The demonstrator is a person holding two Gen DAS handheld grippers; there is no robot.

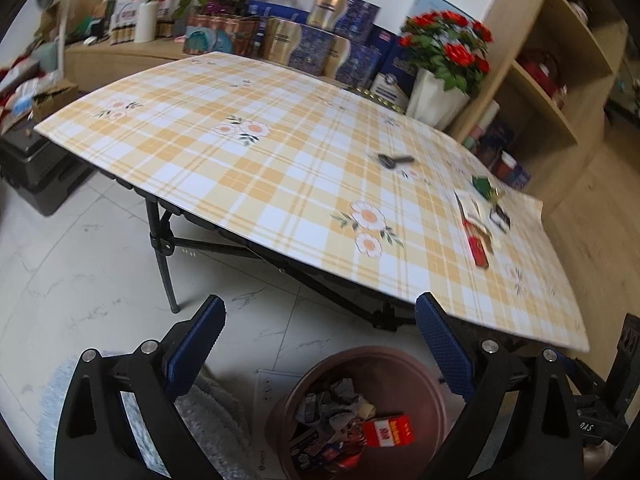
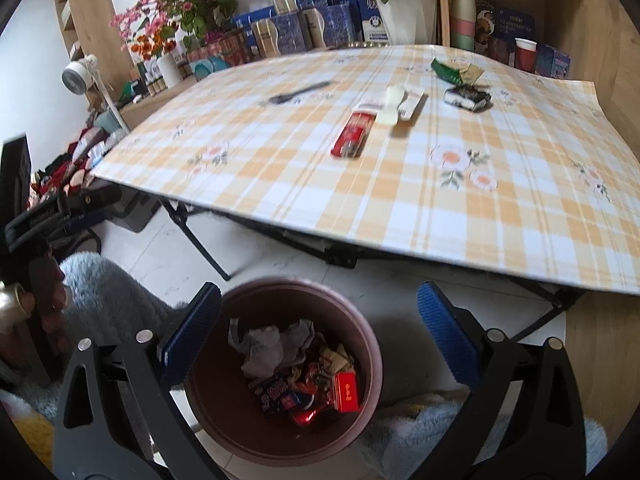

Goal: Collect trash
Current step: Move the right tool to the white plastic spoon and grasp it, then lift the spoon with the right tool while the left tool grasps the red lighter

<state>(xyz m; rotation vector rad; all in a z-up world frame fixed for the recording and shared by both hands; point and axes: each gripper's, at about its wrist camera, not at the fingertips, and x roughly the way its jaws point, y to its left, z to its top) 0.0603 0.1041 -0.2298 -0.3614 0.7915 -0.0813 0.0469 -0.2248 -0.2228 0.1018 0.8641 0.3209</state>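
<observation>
A brown round bin (image 2: 372,360) stands on the floor below the table's near edge, holding crumpled paper, wrappers and a red box (image 2: 346,392); it also shows in the left wrist view (image 1: 434,392). On the checked tablecloth (image 2: 440,208) lie a red flat pack (image 2: 352,134), a pale tube and spoon (image 2: 400,106), a green wrapper (image 2: 454,70), a dark wrapper (image 2: 466,98) and a black tool (image 2: 298,94). My right gripper (image 2: 320,312) is open and empty above the bin. My left gripper (image 1: 320,320) is open and empty, just left of the bin.
Flower pots, blue boxes and gold cans crowd the ledge behind the table (image 2: 312,20). Wooden shelves (image 1: 560,80) stand at the right. A fluffy grey rug (image 2: 104,288) lies by the bin. The folding table has black legs (image 1: 164,248).
</observation>
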